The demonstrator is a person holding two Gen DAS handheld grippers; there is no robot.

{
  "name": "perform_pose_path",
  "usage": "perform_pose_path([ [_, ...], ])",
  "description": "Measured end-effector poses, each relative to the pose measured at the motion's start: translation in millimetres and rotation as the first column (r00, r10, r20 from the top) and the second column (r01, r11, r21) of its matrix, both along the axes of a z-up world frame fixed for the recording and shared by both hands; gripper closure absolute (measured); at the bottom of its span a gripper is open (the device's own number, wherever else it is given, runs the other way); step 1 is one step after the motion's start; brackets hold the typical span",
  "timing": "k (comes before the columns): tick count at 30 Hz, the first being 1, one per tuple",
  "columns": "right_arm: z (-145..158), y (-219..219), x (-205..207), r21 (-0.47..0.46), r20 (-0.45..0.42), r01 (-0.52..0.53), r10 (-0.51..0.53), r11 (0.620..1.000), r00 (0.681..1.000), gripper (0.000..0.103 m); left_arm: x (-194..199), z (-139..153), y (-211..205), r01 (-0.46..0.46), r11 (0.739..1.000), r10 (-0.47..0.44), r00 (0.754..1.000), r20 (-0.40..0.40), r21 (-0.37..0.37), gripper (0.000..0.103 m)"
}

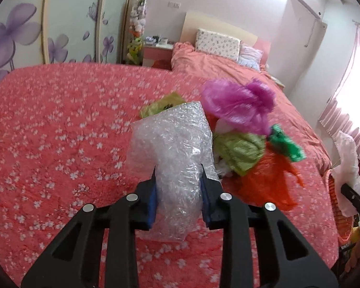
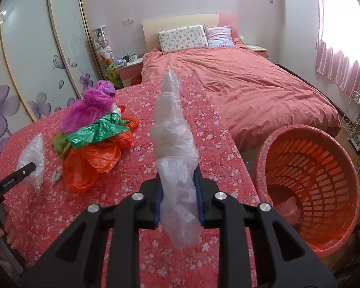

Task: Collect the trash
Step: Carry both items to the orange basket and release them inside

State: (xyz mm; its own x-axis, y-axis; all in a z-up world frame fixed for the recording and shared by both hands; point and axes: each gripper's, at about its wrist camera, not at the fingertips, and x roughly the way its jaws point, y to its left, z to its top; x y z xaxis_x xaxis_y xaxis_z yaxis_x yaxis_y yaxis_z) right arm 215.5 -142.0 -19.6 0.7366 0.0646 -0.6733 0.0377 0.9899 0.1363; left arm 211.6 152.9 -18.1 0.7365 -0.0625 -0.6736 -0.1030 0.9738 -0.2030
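Left gripper (image 1: 178, 182) is clamped on a wad of bubble wrap (image 1: 172, 148), held upright above the floral cloth (image 1: 60, 132) – wrap bulges out betw. the blue pads and hangs a bit below them. In the right wrist view the same wad (image 2: 32, 159) shows at far left w/ the black finger on it.

Right gripper (image 2: 178, 192) grips a clear plastic bag (image 2: 174, 148), bunched and pointing up and away, tail drooping below the fingers.

Rest of the trash sits in a pile on the cloth, left of the right gripper: purple bag (image 2: 93, 105) at the far end, green bag (image 2: 98, 130) draped over the middle, orange bag (image 2: 91, 160) nearest.

Orange basket (image 2: 309, 187) stands off the cloth's right edge, near the bed (image 2: 252, 91) – tilted toward the cam, something pale pink in its bottom.
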Motion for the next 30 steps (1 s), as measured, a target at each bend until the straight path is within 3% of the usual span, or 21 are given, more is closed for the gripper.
perform_pose_path([
  [9, 21, -20, -32, 0.027, 0.056, 0.021, -0.022, 0.999, 0.998, 0.080, -16, 41, -48, 0.096, 0.995, -0.096, 0.992, 0.080, 0.006, 0.073],
  [15, 30, -42, -55, 0.032, 0.088, 0.065, -0.067, 0.997, 0.994, 0.080, -21, 56, -93, 0.202, 0.979, -0.203, 0.972, 0.120, 0.016, 0.073],
  [30, 28, -115, -97, 0.022, 0.104, 0.246, -0.247, 0.969, 0.963, 0.079, -23, 50, -205, 0.443, 0.896, -0.440, 0.888, 0.137, 0.004, 0.073],
])
